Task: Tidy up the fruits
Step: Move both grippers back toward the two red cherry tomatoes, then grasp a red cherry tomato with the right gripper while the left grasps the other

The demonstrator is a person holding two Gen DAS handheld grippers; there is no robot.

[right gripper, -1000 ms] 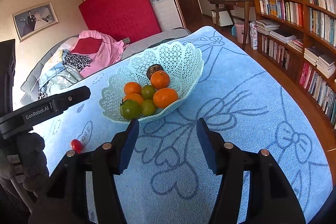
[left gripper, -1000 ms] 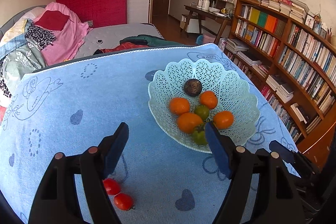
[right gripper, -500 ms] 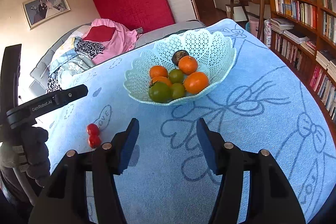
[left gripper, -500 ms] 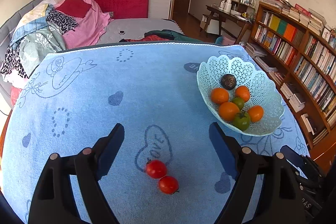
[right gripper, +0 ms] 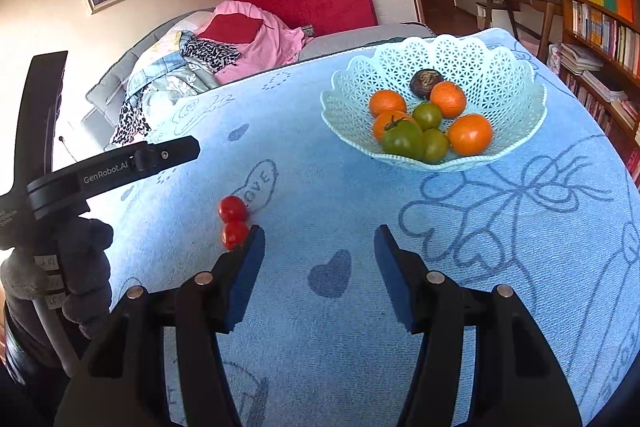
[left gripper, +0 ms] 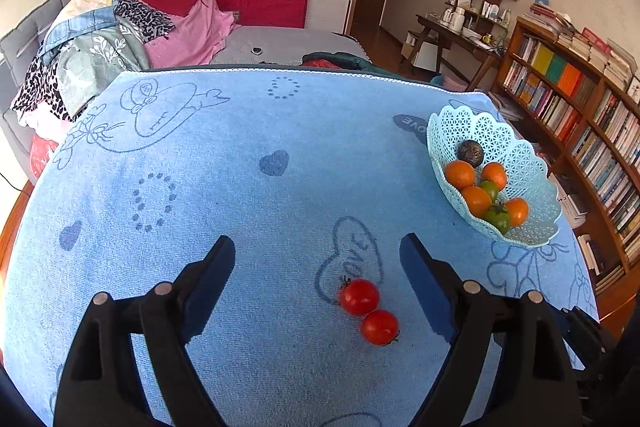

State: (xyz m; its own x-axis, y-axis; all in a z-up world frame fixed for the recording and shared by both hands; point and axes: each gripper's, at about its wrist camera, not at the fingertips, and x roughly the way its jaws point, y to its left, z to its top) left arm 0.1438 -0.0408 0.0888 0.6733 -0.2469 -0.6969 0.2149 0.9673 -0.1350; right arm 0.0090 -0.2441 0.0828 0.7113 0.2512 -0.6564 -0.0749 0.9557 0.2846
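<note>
Red tomatoes now lie between the wider-open, empty left gripper; right gripper half-open, empty

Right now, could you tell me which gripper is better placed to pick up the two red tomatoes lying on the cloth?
Left. The left gripper is open with both red tomatoes between its fingers; the right gripper has them outside its left finger.

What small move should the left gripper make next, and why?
Probably ease the left gripper forward and down over the nearer red tomato. Both red tomatoes lie loose on the blue cloth, outside the lattice basket, and its jaws stand open and empty around them.
</note>
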